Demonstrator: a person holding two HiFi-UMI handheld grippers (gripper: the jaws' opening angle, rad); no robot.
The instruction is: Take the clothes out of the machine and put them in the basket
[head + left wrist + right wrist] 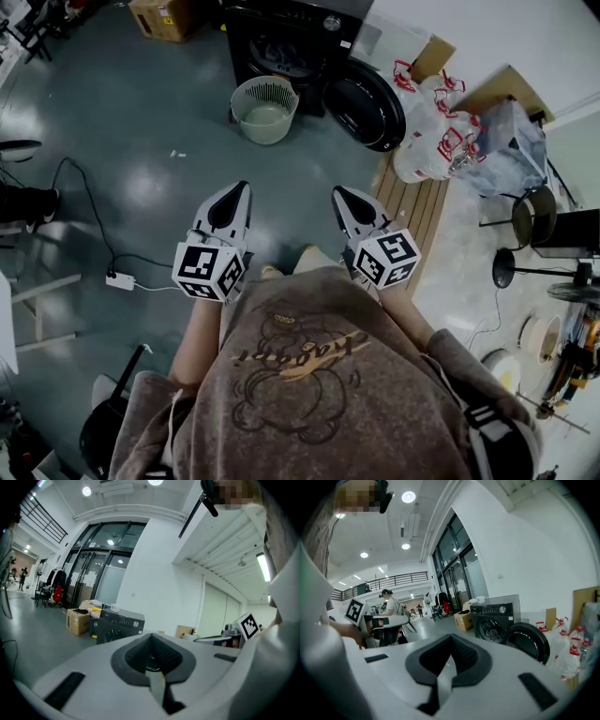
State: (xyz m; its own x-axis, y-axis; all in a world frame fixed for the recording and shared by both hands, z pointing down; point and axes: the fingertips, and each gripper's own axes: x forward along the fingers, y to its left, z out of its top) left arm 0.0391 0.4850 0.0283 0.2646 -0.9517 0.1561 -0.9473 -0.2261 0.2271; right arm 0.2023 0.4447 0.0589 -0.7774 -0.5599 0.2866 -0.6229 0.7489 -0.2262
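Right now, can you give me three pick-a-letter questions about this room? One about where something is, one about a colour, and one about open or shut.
1. Where is the basket?
A. On the floor in front of the machine
B. On top of the machine
C. Inside the machine

2. What colour is the machine?
A. Red
B. Black
C. Yellow

3. How is the machine's door?
A. Shut
B. Taken off
C. Swung open

Answers:
1 A: the basket stands on the floor by the machine's front.
2 B: its body is black in every view.
3 C: the round door stands swung out from the front.
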